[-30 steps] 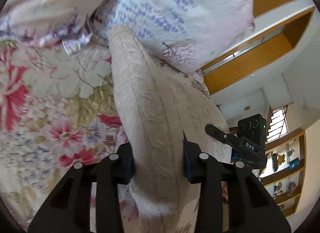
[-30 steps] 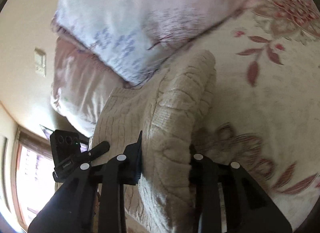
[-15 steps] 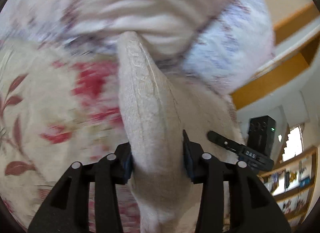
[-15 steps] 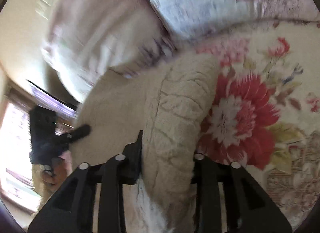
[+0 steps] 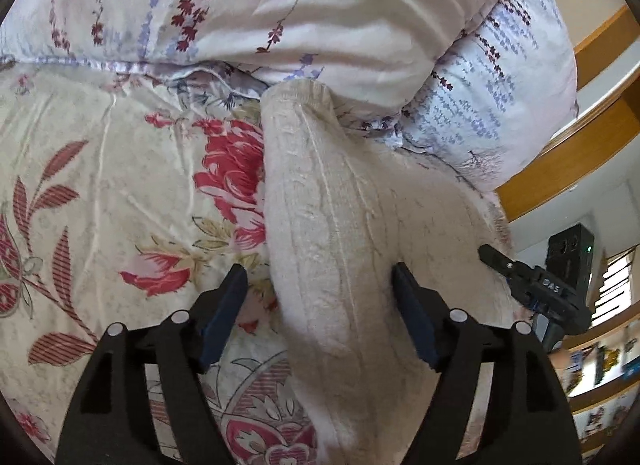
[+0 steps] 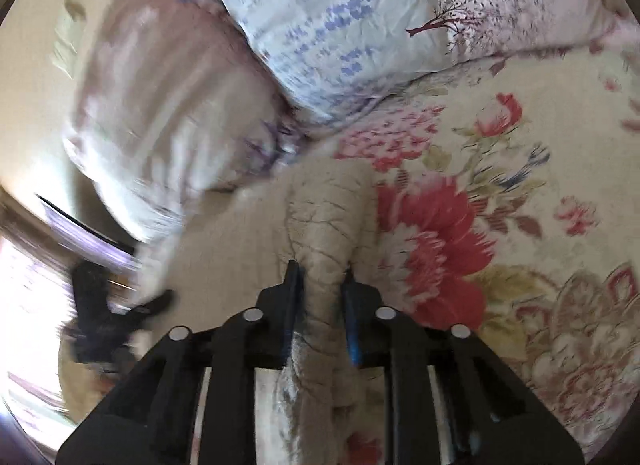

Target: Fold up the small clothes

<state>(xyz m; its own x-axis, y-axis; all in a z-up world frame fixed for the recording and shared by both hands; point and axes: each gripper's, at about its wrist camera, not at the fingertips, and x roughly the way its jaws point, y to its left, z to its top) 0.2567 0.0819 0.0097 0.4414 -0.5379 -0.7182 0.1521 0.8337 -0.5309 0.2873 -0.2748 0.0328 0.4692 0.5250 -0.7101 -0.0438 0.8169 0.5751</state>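
A cream cable-knit garment [image 5: 320,225] lies on the floral bedspread, its far end reaching the pillows. In the left wrist view my left gripper [image 5: 318,277] is open; its fingers stand apart on either side of the knit, and the left one does not touch it. In the right wrist view the same garment [image 6: 328,217] runs forward between the fingers. My right gripper [image 6: 320,269] is shut on a fold of it. The right gripper also shows at the right of the left wrist view [image 5: 532,285].
Floral bedspread [image 5: 100,185] covers the bed. Two pillows [image 5: 280,9] lie just beyond the garment, also in the right wrist view [image 6: 360,25]. A wooden headboard [image 5: 580,137] and shelves are at the right. A bright window is at the left of the right wrist view.
My left gripper has opened and let go of the knit. Both grippers have come down toward the bedspread near the pillows. The right gripper stays shut on the garment.
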